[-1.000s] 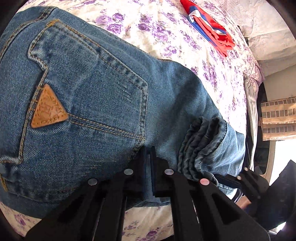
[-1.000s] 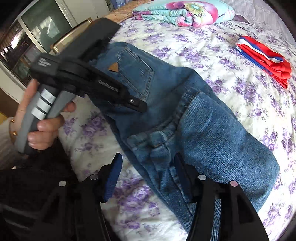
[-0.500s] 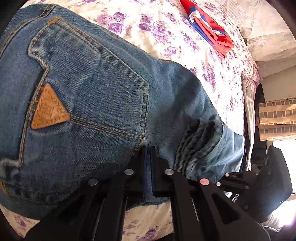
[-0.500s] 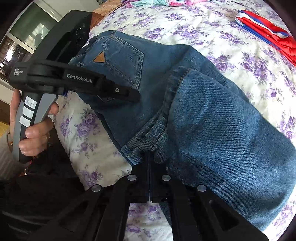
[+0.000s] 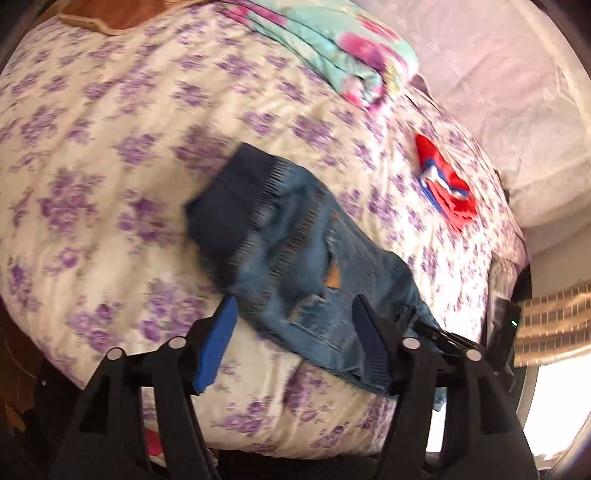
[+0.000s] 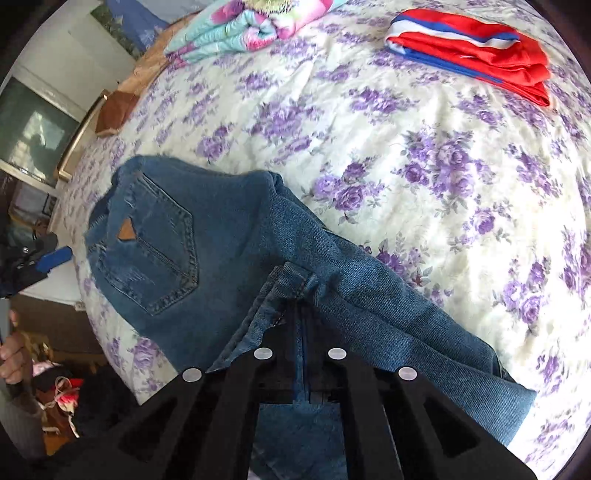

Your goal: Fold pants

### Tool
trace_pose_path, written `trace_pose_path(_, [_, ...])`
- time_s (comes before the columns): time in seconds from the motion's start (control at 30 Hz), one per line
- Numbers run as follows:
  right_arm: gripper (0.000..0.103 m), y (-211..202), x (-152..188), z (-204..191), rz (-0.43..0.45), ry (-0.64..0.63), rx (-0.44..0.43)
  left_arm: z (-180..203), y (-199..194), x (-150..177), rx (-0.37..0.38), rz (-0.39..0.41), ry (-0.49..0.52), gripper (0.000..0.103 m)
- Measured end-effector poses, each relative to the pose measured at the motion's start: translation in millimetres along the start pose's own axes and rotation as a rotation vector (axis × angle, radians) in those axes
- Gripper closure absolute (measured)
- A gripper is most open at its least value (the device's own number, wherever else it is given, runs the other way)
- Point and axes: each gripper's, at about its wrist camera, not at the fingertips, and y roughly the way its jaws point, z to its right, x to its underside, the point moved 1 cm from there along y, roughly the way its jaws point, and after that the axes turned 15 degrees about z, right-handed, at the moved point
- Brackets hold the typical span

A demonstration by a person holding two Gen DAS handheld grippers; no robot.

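Blue jeans [image 6: 177, 240] lie folded on the flowered bedsheet [image 6: 424, 155], back pocket with a brown triangle patch facing up. My right gripper [image 6: 301, 314] is shut on the bunched leg hems, held over the folded legs. In the blurred left wrist view the jeans [image 5: 295, 266] lie well below my left gripper [image 5: 293, 343]. Its jaws are opening wide and nothing is pressed between the blue pads [image 5: 218, 343]. The right wrist view shows the left gripper [image 6: 48, 258] off the bed's left edge, with a hand [image 6: 11, 354] below it.
A folded red, white and blue garment [image 6: 472, 48] lies at the far right of the bed. A folded turquoise and pink blanket [image 6: 251, 26] sits at the head end beside a pale pillow [image 5: 498, 92]. The bed's near edge drops to a cluttered floor [image 6: 55, 398].
My left gripper let go of the jeans, opened and pulled up and back off the bed edge. My right gripper shut on the leg hems and carried them across the folded legs.
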Motion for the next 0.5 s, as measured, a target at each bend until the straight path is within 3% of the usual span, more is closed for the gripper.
trace_pose_path(0.07, [0.099, -26.8, -0.6, -0.3, 0.058, 0.019, -0.034, -27.1, -0.3, -4.6, -0.033, -0.003, -0.069, 0.023])
trace_pose_path(0.13, [0.099, -50.5, 0.5, 4.0, 0.098, 0.024, -0.036, -45.0, 10.8, -7.1, -0.007, -0.038, -0.127, 0.023])
trace_pose_path(0.37, [0.099, -92.0, 17.8, 19.3, 0.129, -0.001, 0.035, -57.6, 86.0, 6.6, 0.059, -0.136, -0.24, 0.022])
trace_pose_path(0.4, [0.099, -91.7, 18.6, 22.7, 0.125, 0.011, 0.031, -53.1, 97.2, 6.0, 0.063, -0.137, -0.248, 0.012])
trace_pose_path(0.43, [0.099, -92.7, 21.5, 24.8, 0.123, 0.025, 0.027, -50.8, 101.4, 1.3, 0.081, -0.116, -0.264, 0.009])
trace_pose_path(0.47, [0.099, -89.4, 26.2, 26.9, 0.12, 0.038, 0.025, -45.8, 102.6, -5.1, 0.099, -0.095, -0.266, 0.015])
trace_pose_path(0.5, [0.099, -83.2, 27.8, 28.1, 0.107, 0.046, 0.024, -37.8, 104.2, -11.3, 0.131, -0.1, -0.255, 0.041])
